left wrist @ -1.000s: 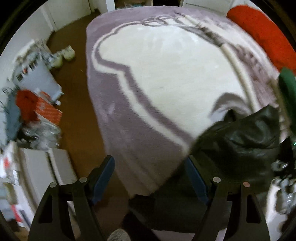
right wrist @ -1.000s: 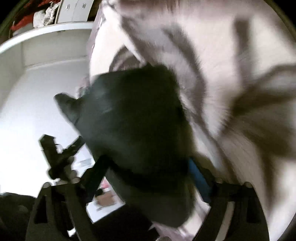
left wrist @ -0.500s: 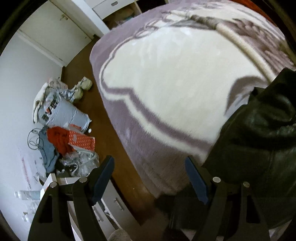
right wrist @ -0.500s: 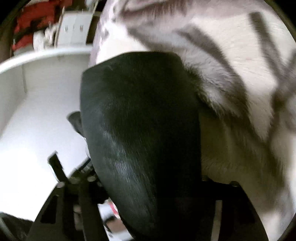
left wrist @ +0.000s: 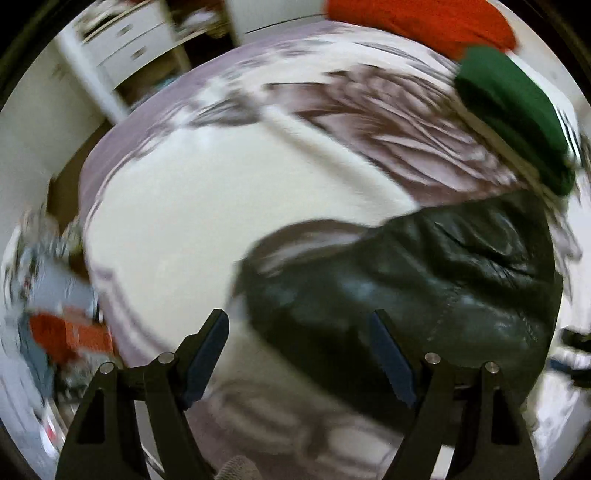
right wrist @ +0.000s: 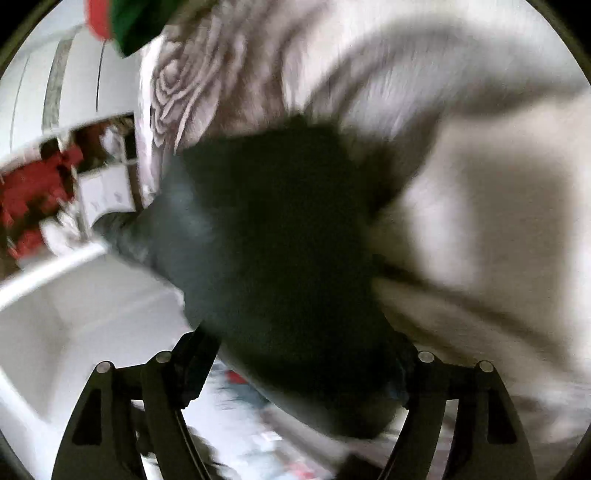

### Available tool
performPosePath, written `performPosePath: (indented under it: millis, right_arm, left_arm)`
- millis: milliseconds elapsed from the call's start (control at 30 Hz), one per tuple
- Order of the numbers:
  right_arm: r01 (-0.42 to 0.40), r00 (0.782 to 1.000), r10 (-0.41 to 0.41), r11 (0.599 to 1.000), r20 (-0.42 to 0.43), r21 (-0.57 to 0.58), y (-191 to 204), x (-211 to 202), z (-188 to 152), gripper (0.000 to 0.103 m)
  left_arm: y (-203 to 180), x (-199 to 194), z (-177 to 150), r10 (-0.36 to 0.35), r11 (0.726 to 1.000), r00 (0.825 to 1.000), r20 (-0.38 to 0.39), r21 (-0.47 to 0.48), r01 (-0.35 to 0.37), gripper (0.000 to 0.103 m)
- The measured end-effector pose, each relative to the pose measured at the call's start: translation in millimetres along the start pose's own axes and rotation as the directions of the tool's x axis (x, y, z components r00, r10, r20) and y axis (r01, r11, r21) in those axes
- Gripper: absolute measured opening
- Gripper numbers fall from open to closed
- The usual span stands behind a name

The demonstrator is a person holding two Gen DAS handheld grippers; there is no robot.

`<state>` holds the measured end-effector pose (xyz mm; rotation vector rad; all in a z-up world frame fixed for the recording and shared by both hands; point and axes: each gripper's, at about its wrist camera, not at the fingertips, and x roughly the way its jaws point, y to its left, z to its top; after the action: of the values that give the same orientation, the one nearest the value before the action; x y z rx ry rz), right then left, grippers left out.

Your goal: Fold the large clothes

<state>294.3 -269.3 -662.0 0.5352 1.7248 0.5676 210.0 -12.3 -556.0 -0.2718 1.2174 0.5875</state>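
Left wrist view: the left gripper [left wrist: 299, 354] has its jaws spread wide and released; nothing sits between the blue pads [left wrist: 207, 350]. The black leather jacket [left wrist: 424, 288] lies bunched on the white and mauve blanket [left wrist: 207, 206] that covers the bed, to the right of the gripper, and its lower edge passes behind the right-hand finger; whether it touches that finger cannot be told. A green garment [left wrist: 517, 110] and a red garment [left wrist: 417, 18] lie at the far edge of the bed, well apart from the jacket. A white drawer unit [left wrist: 122, 48] stands beyond the bed at upper left, and a blurred clutter of items [left wrist: 55, 332] lies on the floor at left. Right wrist view: the picture is blurred. The right gripper [right wrist: 299, 365] has just been opening its jaws, and a thick fold of the jacket [right wrist: 280, 258] fills the whole gap between the fingers, covering both pads. Whether the pads press on it or have released it cannot be told. The blanket [right wrist: 461, 129] lies behind and to the right of the jacket.
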Motion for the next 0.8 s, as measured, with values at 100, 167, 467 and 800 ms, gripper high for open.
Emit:
performPosePath:
  millis: [100, 167, 467, 800]
  right_arm:
    - [0.073, 0.993, -0.066, 0.995, 0.097, -0.065, -2.1, -67.8, 26.2, 0.079]
    - [0.009, 0.997, 0.001, 0.99, 0.073, -0.139, 20.2, -81.6, 29.1, 0.078]
    - [0.285, 0.957, -0.287, 0.922, 0.03, -0.262, 61.3, 34.1, 83.7, 0.06]
    - [0.377, 0.923, -0.383, 0.872, 0.043, -0.313, 63.2, 53.9, 98.4, 0.061]
  left_arm:
    - [-19.4, 26.4, 8.9, 0.007, 0.999, 0.999, -0.038, 0.048, -0.006, 0.078]
    - [-20.9, 41.2, 9.7, 0.036, 0.998, 0.998, -0.053, 0.057, -0.033, 0.078]
    - [-17.8, 75.2, 10.4, 0.014, 0.999, 0.995, -0.094, 0.033, -0.011, 0.091]
    - [7.1, 80.3, 12.2, -0.108, 0.989, 0.983, -0.147, -0.115, 0.092, 0.103]
